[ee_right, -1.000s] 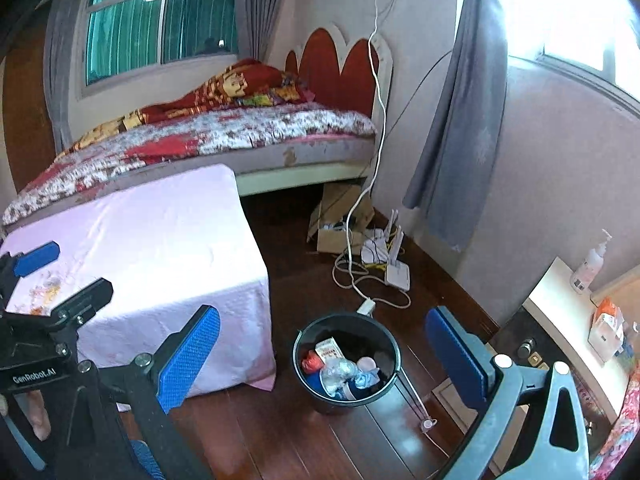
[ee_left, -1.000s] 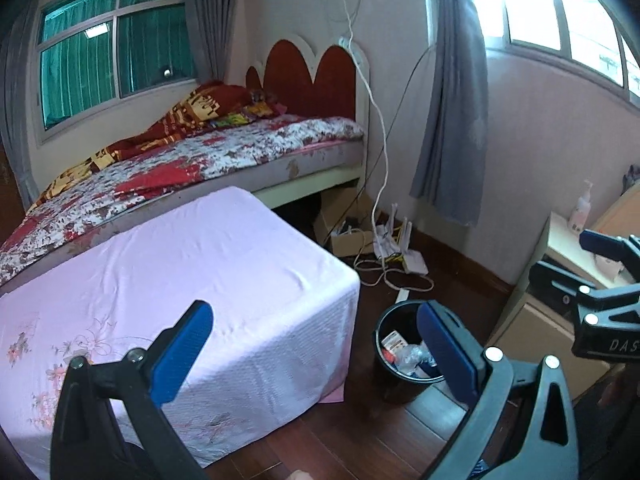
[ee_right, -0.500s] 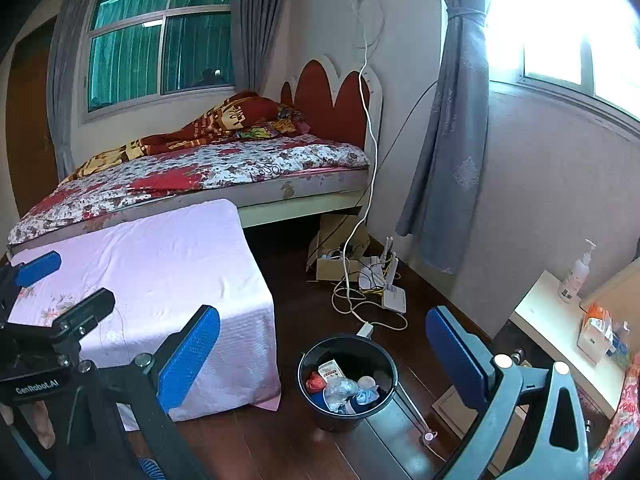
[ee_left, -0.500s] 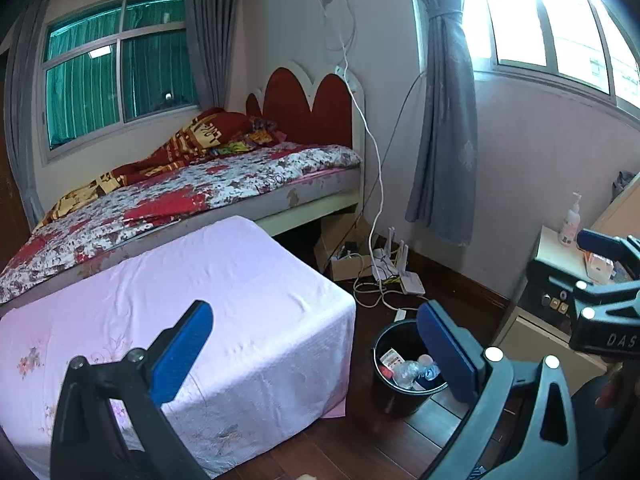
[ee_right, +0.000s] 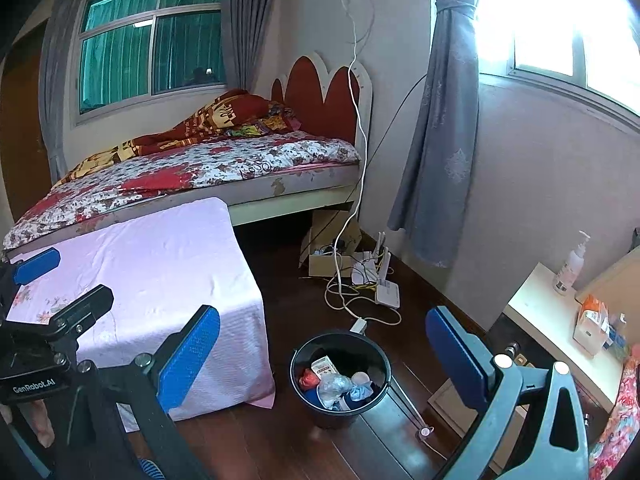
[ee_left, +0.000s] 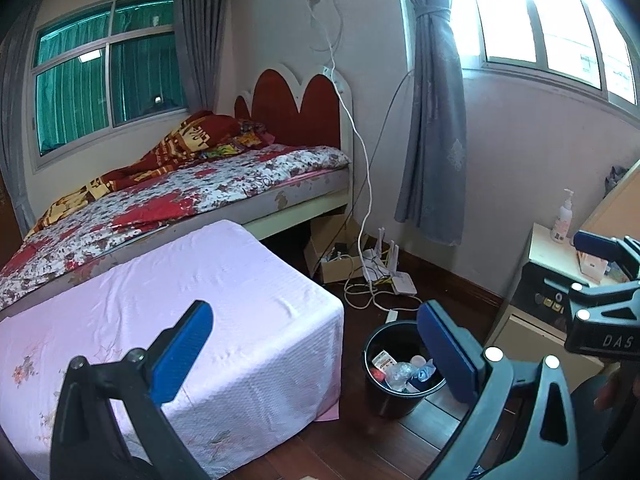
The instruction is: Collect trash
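**A:** What worried you, standing there?

**B:** Working down from the biggest thing: the low block draped in a pale pink embroidered cloth (ee_right: 140, 280) sat just beside the round black plastic trash bucket (ee_right: 340, 412) on the dark wooden floor (ee_right: 288, 304). I judged that a wide swing toward the bucket could snag that cloth. Behind the bucket a tangle of white cables (ee_right: 352, 300) ran to a white router (ee_right: 388, 292), and one plug lay near the rim, so a careless reach could drag it along. The bucket's thin wire handle (ee_right: 404, 400) hung down toward the floor on one side, and I thought a hurried grab there might tip the bucket and spill the crumpled plastic, small carton and blue scraps (ee_right: 340, 384) already inside.

**A:** And your grippers?

**B:** My right gripper (ee_right: 320, 356) had its blue pads spread wide, nothing between them, touching nothing, up above the floor with the bucket framed between the fingers. My left gripper (ee_left: 312, 344) was just as wide apart and empty, hovering over the pink cloth's corner, the bucket (ee_left: 376, 396) partly hidden behind its right pad
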A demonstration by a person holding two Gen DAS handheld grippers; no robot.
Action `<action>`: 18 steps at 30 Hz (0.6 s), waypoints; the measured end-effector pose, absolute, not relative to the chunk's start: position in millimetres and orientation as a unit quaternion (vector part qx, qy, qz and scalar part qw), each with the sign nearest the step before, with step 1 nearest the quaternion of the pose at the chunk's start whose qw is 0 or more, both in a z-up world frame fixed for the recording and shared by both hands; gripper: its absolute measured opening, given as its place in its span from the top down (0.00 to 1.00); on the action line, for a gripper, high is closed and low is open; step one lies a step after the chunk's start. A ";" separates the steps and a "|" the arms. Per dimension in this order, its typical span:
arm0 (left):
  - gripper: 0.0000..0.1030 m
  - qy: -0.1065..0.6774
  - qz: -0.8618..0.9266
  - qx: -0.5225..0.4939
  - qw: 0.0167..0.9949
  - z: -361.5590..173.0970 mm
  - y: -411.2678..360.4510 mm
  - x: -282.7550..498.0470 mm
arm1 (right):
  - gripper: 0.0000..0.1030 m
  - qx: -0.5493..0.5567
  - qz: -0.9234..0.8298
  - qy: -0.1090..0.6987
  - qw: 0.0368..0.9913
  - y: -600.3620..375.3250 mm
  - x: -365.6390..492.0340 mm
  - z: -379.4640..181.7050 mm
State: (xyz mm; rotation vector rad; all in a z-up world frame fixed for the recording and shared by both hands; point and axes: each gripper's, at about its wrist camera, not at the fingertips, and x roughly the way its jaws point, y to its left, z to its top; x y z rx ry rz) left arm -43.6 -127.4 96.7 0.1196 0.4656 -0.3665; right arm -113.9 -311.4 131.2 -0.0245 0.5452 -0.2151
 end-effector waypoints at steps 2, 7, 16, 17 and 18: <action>0.01 0.229 -0.180 0.060 0.955 97.3 -127.8 -43.9 | 0.00 -0.012 -0.104 0.268 0.958 -311.5 -114.3 131.4; 0.01 0.227 -0.182 0.061 0.955 98.1 -128.5 -43.4 | 0.00 -0.012 -0.103 0.268 0.958 -311.3 -113.9 131.4; 0.01 0.220 -0.183 0.068 0.956 100.2 -130.9 -44.5 | 0.00 -0.012 -0.104 0.271 0.957 -311.5 -112.7 130.6; 0.01 0.219 -0.182 0.068 0.956 100.4 -131.5 -44.7 | 0.00 -0.011 -0.104 0.271 0.957 -311.4 -112.8 130.7; 0.01 0.218 -0.182 0.068 0.956 100.8 -131.6 -44.7 | 0.00 -0.009 -0.104 0.271 0.957 -311.7 -113.0 130.7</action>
